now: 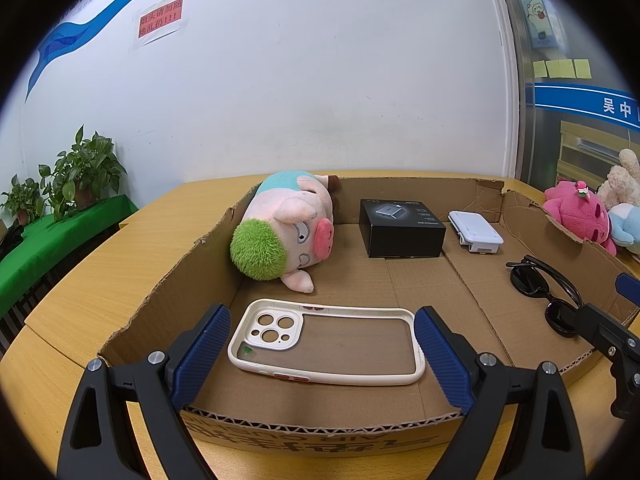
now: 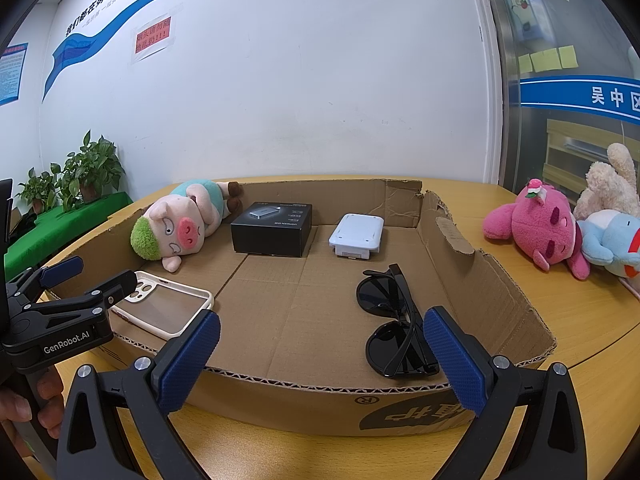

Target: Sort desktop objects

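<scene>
Plush toys: four. Sunglasses (image 2: 394, 322), phone case (image 1: 326, 342), two boxes.

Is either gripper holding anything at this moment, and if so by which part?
Nothing is held. The left gripper is open around the phone case without touching it; the right gripper is open beside the sunglasses.

Left wrist view: we look forward and slightly down from just over the near wall of the cardboard tray (image 1: 320, 428), close in, facing the white wall; our own gripper (image 1: 322, 354), its jaws wide, frames the near left corner.

Right wrist view: we sit lower right, just outside the same near wall (image 2: 320, 400), facing the same way, our gripper (image 2: 320, 354) spread wide before the near right corner.

Shared: we see the whole tray floor in both, its far wall and the table (image 1: 100, 264) edge beyond. Each view catches the other gripper at its side: right gripper (image 1: 612, 320), left gripper (image 2: 76, 284).
</scene>
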The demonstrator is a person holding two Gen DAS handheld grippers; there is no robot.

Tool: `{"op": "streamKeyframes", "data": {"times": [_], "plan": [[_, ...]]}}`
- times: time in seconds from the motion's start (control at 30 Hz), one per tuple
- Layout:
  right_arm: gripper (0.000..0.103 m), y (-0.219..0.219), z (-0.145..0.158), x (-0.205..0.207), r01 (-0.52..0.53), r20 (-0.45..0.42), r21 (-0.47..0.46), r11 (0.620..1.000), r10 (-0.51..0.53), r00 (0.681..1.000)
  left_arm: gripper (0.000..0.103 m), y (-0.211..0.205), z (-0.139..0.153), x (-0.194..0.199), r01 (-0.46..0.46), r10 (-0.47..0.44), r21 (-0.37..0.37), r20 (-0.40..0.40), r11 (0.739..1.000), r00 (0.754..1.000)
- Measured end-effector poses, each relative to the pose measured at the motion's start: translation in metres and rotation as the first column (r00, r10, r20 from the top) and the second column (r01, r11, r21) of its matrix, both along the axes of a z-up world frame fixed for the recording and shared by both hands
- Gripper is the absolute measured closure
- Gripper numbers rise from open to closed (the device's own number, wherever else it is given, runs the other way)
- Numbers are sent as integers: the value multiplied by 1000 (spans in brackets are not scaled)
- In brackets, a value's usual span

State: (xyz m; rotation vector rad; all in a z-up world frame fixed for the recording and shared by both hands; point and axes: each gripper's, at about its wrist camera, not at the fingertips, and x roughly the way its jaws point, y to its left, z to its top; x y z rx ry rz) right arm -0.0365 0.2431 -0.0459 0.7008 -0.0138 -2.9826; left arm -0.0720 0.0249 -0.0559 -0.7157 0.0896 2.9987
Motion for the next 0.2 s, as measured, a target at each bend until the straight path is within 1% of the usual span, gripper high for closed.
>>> {"op": "streamKeyframes", "data": {"times": [0.2], "plan": [[0, 0, 0, 0, 0, 0, 0, 1000, 0, 1000, 10, 0, 0, 0, 1, -1, 0, 0, 1000, 1000]]}}
